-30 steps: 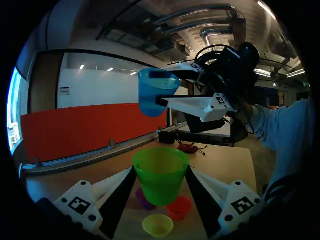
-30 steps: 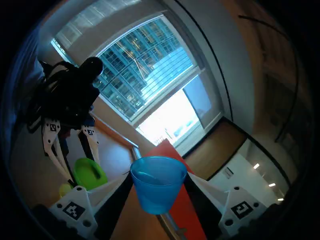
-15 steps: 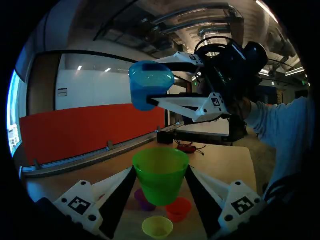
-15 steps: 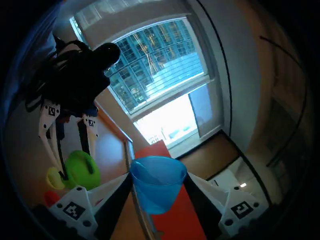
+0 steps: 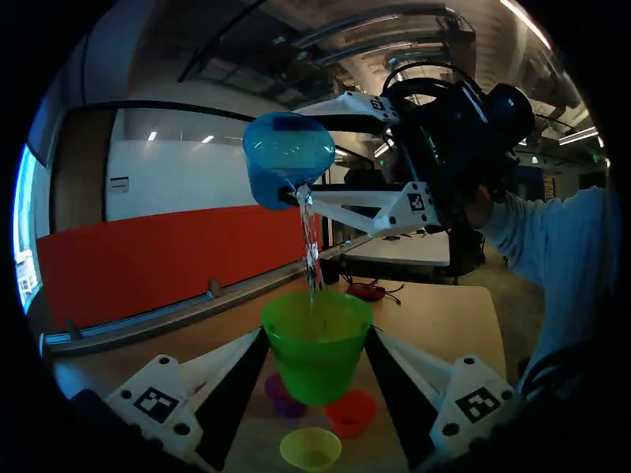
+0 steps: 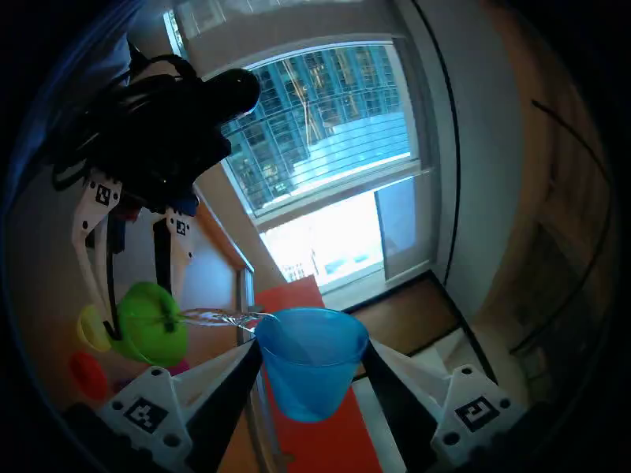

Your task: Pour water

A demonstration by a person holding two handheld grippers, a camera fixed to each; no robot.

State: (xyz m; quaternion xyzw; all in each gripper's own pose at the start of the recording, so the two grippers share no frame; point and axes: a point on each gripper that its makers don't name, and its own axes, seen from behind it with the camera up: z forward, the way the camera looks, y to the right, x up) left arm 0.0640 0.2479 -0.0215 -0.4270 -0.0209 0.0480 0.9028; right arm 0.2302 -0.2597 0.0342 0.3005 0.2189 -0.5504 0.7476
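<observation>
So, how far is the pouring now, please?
Done: both cups are lifted, the blue cup in the right gripper and the green cup in the left gripper, with blue tilted above green. In hand: a thin stream of water runs from the blue rim into the green cup. Left: emptying the blue cup and levelling it; how much water is inside it I cannot tell.
</observation>
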